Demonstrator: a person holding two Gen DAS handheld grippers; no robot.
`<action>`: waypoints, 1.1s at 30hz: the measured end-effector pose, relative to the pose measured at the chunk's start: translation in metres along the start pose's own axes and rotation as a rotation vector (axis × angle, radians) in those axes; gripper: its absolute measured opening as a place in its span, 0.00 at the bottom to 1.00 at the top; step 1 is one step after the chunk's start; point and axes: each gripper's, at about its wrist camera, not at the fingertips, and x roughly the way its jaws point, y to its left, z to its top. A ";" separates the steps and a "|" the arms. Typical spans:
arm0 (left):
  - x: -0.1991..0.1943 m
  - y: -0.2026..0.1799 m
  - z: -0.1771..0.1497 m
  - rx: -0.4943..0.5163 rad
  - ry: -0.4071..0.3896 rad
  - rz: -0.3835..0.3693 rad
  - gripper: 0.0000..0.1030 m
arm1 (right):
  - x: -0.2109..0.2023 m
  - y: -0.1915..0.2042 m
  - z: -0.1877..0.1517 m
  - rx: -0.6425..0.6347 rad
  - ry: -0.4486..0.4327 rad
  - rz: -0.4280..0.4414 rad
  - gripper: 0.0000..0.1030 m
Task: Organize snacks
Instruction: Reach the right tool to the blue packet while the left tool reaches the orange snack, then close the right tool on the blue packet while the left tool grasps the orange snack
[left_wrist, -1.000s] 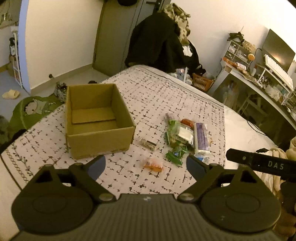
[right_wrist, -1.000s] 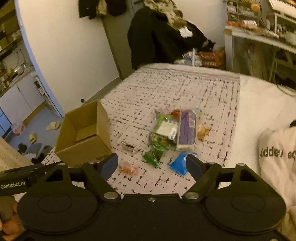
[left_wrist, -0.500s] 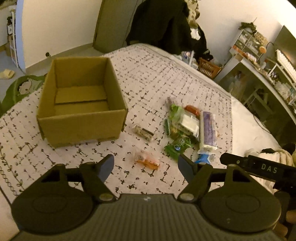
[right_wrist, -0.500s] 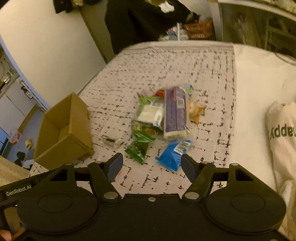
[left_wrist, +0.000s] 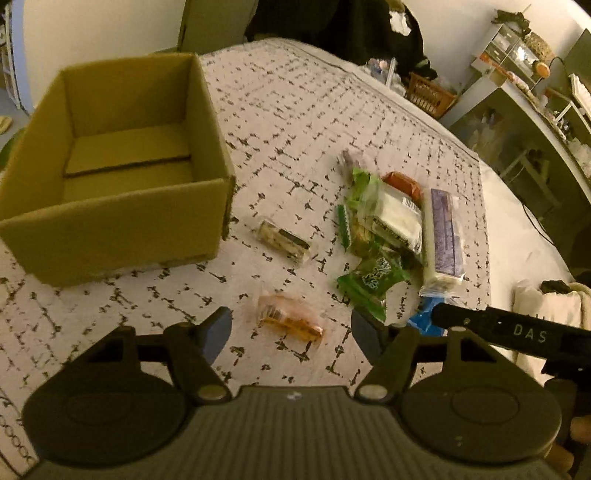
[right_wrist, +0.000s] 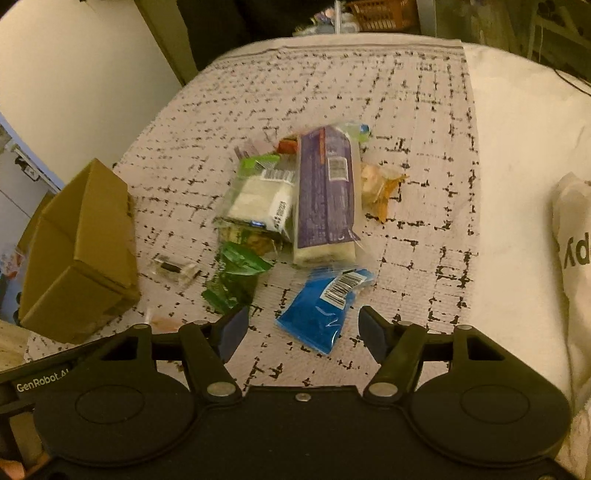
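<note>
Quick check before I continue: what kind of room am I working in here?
Most likely a bedroom in a home: the snacks and cardboard box lie on a bed with a patterned bedspread, dark clothes hang behind it, and a cluttered desk stands beside it.

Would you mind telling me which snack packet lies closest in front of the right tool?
The blue packet with the barcode label: it lies just ahead of the right tool, unlike the green and purple ones farther off.

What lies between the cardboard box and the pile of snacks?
One small clear-wrapped snack lies alone on the patterned cover between the cardboard box and the pile of snacks, clearest in the left wrist view.
</note>
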 end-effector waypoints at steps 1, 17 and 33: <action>0.004 0.000 0.001 -0.003 0.004 -0.003 0.68 | 0.003 0.000 0.001 -0.002 0.006 -0.004 0.63; 0.058 -0.006 0.015 -0.082 0.127 0.107 0.68 | 0.039 0.011 0.012 -0.066 0.058 -0.110 0.64; 0.022 0.006 0.014 -0.041 0.060 0.098 0.46 | 0.006 0.010 0.004 -0.060 0.019 -0.149 0.29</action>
